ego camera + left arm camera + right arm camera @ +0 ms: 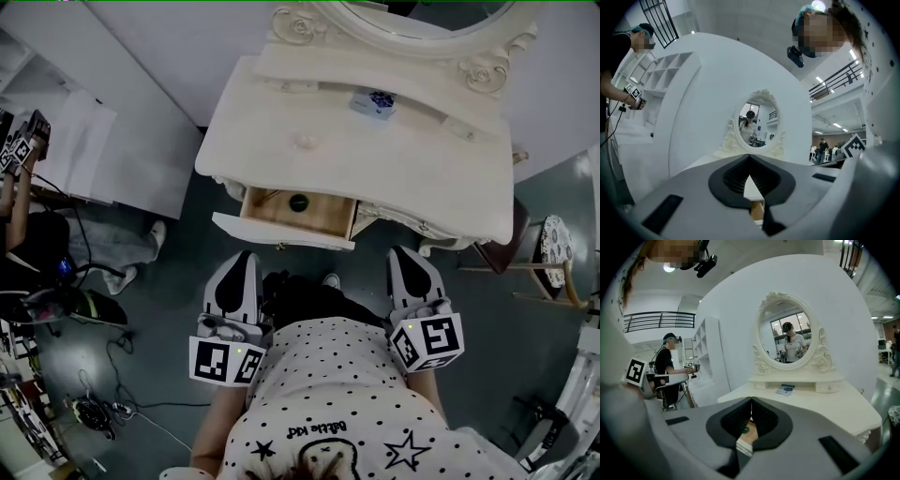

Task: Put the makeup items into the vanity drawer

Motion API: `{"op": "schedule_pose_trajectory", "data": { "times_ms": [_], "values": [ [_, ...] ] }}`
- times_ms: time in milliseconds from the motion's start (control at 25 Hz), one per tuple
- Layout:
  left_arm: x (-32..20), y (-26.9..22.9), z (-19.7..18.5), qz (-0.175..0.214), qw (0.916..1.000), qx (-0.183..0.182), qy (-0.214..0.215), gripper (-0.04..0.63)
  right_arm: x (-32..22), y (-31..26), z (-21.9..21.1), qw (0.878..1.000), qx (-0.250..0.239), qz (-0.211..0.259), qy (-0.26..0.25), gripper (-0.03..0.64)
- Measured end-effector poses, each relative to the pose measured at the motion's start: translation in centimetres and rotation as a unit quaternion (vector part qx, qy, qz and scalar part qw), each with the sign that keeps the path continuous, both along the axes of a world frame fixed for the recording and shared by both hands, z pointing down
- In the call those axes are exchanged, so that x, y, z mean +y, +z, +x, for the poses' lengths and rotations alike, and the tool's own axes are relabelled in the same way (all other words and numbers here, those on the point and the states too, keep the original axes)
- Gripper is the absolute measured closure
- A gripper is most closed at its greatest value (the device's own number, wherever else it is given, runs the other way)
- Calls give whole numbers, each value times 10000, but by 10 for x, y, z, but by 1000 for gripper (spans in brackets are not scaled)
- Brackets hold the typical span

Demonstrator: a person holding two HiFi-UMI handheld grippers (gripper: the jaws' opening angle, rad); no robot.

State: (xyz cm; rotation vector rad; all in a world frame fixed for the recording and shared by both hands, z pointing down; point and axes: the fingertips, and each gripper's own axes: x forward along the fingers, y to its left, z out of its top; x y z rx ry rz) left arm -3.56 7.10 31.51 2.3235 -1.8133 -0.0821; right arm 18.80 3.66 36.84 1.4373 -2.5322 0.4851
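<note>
Flanking the open wooden drawer (328,216) at 12 o'clock, left gripper (246,255) and right gripper (403,251) have jaws closed, empty. A dark round item (298,201) lies inside the drawer, and a blue packet (373,101) rests on the cream worktop (412,159).

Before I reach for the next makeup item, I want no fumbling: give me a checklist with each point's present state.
1. Drawer open: ok, it stands pulled out.
2. Room in drawer: ok, the visible part holds only a round dark item.
3. Item left to fetch: ok, a blue-and-white item lies on the vanity top in front of the mirror.
4. Left gripper empty: ok, jaws together on nothing.
5. Right gripper empty: ok, jaws together on nothing.
6. Jaws ready to grasp: not ok, both shut; open one first.
</note>
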Motion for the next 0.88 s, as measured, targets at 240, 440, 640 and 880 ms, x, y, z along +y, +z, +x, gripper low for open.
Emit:
{"op": "schedule_pose_trajectory", "data": {
  "times_ms": [240,440,640,880],
  "values": [
    [-13,2,0,-44,10000,-8,-41,597,-14,2,0,9999,45,-32,-147,607],
    [-29,4,-6,-71,10000,8,67,597,-28,2,-7,9999,49,-43,-89,607],
    [-52,0,-30,-110,9999,26,91,597,-47,2,-27,9998,167,-127,-40,607],
    [-79,-6,-62,-133,9996,2,235,597,-65,-5,-63,9997,207,-132,-1,607]
  ]
}}
